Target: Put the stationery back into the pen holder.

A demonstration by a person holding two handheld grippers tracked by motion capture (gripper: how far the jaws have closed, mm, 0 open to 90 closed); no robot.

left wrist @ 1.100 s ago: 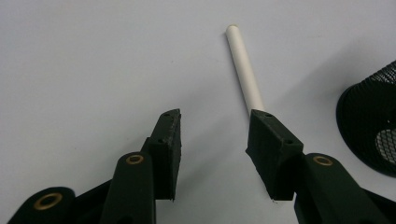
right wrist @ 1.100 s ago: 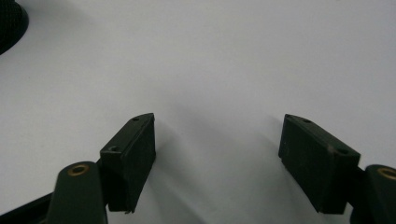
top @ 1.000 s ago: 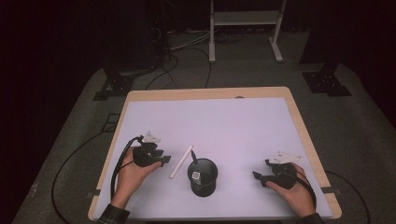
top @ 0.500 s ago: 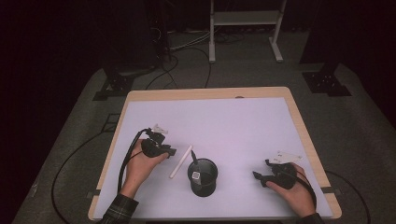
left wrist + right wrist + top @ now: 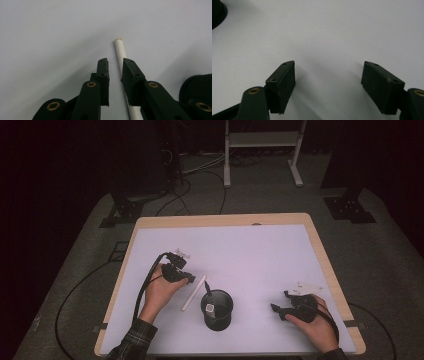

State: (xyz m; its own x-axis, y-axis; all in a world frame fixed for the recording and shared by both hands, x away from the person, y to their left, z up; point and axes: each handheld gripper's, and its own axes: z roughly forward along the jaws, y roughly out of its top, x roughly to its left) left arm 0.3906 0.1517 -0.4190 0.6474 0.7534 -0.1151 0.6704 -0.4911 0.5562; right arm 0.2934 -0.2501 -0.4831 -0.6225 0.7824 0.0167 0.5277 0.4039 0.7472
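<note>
The left gripper (image 5: 115,72) has its jaws drawn close together, with a narrow gap left between them, and they have just been closing. The white stick (image 5: 122,56) lies in that gap against the inner face of the right-hand jaw; whether the other jaw presses on it I cannot tell, a sliver of table shows on that side. The stick's far tip pokes out beyond the jaws, flat on the white table (image 5: 250,245).

From the high view, the left gripper (image 5: 186,279) sits just to the left of the black cup (image 5: 217,309), near the stick's (image 5: 193,293) upper end. The stick lies slanted right beside the cup's left side. The left hand (image 5: 159,290) wraps the gripper body from behind, forearm angling in from the bottom edge, cable looping out to the left.

Over on the cup's right, well apart from it, the right gripper (image 5: 328,75) has its jaws spread wide with only bare table between them. The right hand (image 5: 312,320) rests low on the table, with its gripper (image 5: 277,309) pointing back toward the cup.
</note>
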